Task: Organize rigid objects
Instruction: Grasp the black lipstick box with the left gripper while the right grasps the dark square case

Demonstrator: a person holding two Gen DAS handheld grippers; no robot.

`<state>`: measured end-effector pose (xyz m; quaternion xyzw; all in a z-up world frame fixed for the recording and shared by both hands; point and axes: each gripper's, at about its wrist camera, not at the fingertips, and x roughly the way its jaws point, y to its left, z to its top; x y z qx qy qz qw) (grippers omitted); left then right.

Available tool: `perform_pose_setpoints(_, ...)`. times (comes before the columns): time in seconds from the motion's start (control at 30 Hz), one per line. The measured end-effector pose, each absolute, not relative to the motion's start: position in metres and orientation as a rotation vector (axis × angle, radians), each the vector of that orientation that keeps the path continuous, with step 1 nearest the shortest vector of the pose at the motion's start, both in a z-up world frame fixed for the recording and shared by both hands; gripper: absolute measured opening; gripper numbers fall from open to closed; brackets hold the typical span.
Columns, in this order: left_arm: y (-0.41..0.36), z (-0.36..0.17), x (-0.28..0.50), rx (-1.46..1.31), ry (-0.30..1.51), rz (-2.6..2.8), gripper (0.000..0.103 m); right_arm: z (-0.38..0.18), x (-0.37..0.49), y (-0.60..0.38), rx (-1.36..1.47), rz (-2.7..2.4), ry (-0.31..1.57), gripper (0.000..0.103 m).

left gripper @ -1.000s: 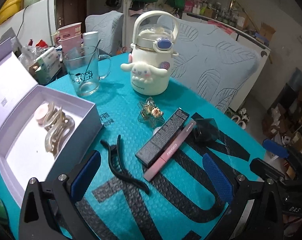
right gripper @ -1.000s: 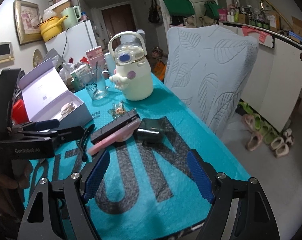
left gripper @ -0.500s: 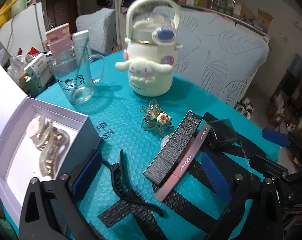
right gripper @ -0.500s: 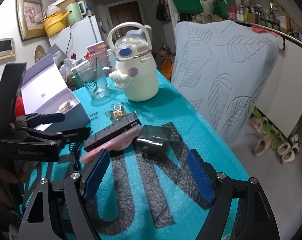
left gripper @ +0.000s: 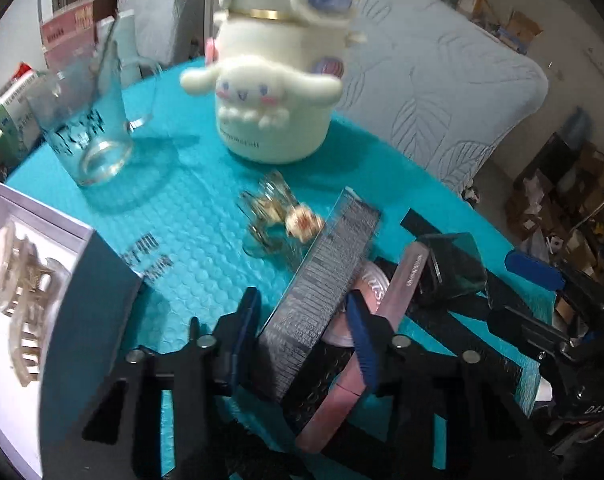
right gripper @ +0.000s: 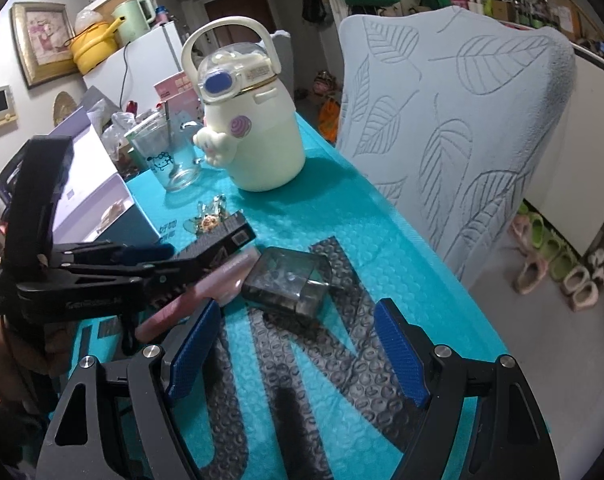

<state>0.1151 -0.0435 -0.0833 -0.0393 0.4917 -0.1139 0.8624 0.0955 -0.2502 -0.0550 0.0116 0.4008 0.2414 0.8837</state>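
My left gripper (left gripper: 302,328) is shut on a long black box (left gripper: 322,288), with its pads on both long sides; it also shows in the right wrist view (right gripper: 222,240). A pink tube (left gripper: 382,320) lies just right of the box. A dark square case (right gripper: 286,280) lies beside them. A clear star hair clip (left gripper: 274,216) lies farther back. The open white box (left gripper: 62,300) at the left holds beige hair claws (left gripper: 22,292). My right gripper (right gripper: 294,356) is open and empty, above the mat near the dark case.
A white Cinnamoroll bottle (left gripper: 274,92) and a glass mug (left gripper: 86,128) stand at the back of the teal mat (left gripper: 190,216). A grey leaf-patterned chair (right gripper: 454,120) is right of the table. Cartons and clutter sit at the back left.
My left gripper has moved forward and down and closed on the black box, whose near end now sits between the pads. The right gripper has barely moved and stays open.
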Motion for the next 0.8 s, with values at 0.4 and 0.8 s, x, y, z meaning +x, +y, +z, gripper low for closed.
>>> perform_pose_setpoints(0.4,-0.043,-0.071,0.097,-0.107,0.98,-0.23,0.025,-0.065,0.112,-0.24,0.036,0.52,0.854,0.08)
perform_pose_setpoints(0.8,-0.025,-0.065,0.084,-0.2,0.968,-0.216,0.025,-0.082,0.128,-0.228,0.014,0.538,0.884,0.08)
